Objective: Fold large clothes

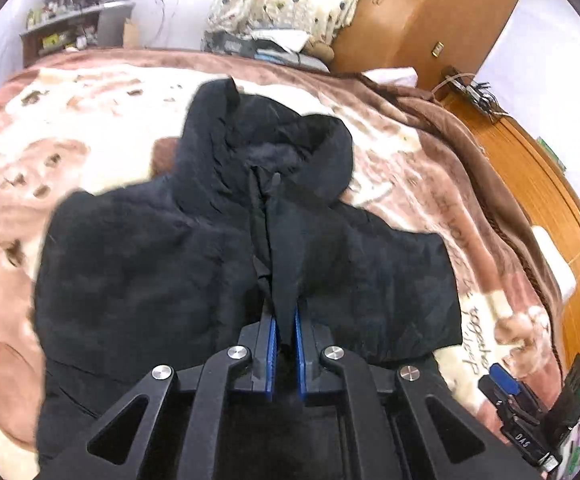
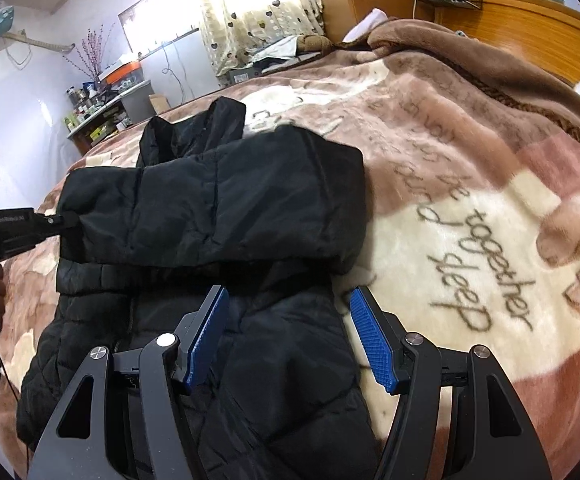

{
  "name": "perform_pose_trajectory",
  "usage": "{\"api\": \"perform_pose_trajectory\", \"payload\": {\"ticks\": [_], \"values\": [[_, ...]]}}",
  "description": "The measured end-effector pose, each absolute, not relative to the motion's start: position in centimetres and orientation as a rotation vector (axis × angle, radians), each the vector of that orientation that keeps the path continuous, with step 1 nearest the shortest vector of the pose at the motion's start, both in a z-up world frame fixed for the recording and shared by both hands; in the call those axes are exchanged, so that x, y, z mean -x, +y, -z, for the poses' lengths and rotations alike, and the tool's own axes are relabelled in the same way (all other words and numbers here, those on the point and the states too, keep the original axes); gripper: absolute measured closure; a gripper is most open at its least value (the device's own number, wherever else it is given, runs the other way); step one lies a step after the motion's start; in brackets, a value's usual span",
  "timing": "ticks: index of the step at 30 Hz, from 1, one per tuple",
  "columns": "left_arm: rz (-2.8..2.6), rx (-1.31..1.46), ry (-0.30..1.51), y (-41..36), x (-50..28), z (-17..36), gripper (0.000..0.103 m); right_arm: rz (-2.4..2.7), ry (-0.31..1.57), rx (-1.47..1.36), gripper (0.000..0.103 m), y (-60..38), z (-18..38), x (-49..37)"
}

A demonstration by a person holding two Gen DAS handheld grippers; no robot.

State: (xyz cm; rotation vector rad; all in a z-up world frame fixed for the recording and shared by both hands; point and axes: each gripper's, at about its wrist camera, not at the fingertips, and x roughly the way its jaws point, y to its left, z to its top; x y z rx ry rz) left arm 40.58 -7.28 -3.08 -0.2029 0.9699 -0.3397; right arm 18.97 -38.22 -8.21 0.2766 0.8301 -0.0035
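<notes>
A black quilted hooded jacket [image 1: 161,264] lies on a bed blanket [image 1: 49,152], hood toward the far side. My left gripper [image 1: 285,320] is shut on a fold of the jacket's fabric near its middle. In the right wrist view the jacket [image 2: 217,208] has a sleeve folded across its body, and the left gripper [image 2: 61,222] pinches the sleeve's left end. My right gripper [image 2: 285,312] is open and empty, hovering over the jacket's right edge, with the left finger above the fabric and the right finger above the blanket. The right gripper also shows in the left wrist view [image 1: 530,408].
The pink and cream blanket with script lettering [image 2: 470,248] covers the bed. A wooden headboard [image 2: 530,20] stands at the right, a wardrobe [image 1: 430,12] behind, a cluttered shelf [image 1: 77,20] and curtained window [image 2: 249,12] at the far side.
</notes>
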Motion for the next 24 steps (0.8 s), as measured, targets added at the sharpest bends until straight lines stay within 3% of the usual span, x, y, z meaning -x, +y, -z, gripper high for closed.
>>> {"api": "perform_pose_trajectory", "payload": {"ticks": [15,21,24], "values": [[0.102,0.22,1.011,-1.2,-42.7,8.4,0.095,-0.026,0.836,-0.228,0.039,-35.3,8.7,-25.8],[0.061,0.146,0.985,-1.9,-43.6,10.0,0.087,-0.01,0.846,-0.185,0.039,-34.6,10.4,-29.1],[0.052,0.121,1.013,-2.0,-44.3,11.2,0.077,0.009,0.91,-0.145,0.039,-34.3,12.6,-30.9]]}}
